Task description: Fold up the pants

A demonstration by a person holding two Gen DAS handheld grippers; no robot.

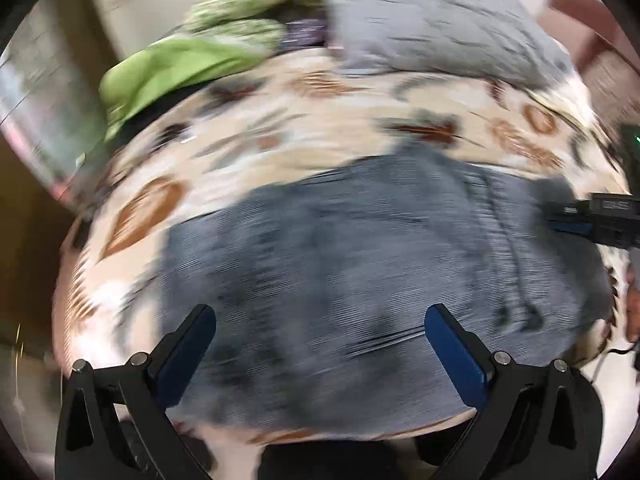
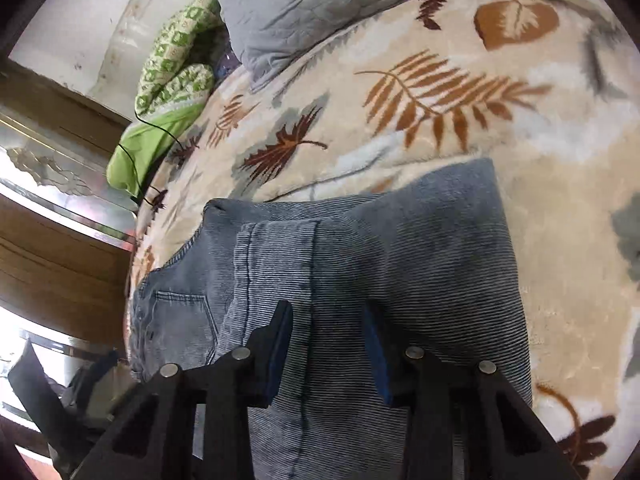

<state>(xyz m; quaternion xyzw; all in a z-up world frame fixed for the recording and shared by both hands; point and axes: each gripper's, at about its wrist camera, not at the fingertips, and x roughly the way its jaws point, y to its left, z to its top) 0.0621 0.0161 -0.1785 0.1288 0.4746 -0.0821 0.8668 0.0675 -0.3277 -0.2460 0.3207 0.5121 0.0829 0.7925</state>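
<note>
Blue-grey ribbed denim fills the middle of both views: the pants (image 2: pixel 360 280) lie on the bed, already doubled over into a thick block, a back pocket showing at the left edge in the right wrist view and the folded leg layer lying across the top. The right hand-held gripper (image 2: pixel 328 340) hangs over that top layer with its fingers apart, nothing between them; I'd say it is placed to press or pinch the near edge for the next fold. The left hand-held gripper (image 1: pixel 320 344) is spread wide above the pants (image 1: pixel 360 260) too, holding nothing, and its view is smeared with motion blur, so it is on the move. Under the denim, the cream leaf-print blanket (image 2: pixel 440 120) gives a soft, flat surface, which is likely why the folding happens here. Farther back sit a grey quilted pillow (image 2: pixel 320 4) and a green patterned cover (image 2: pixel 172 68), well apart from the work, with a thin black cable (image 2: pixel 132 160) beside the green cloth.
</note>
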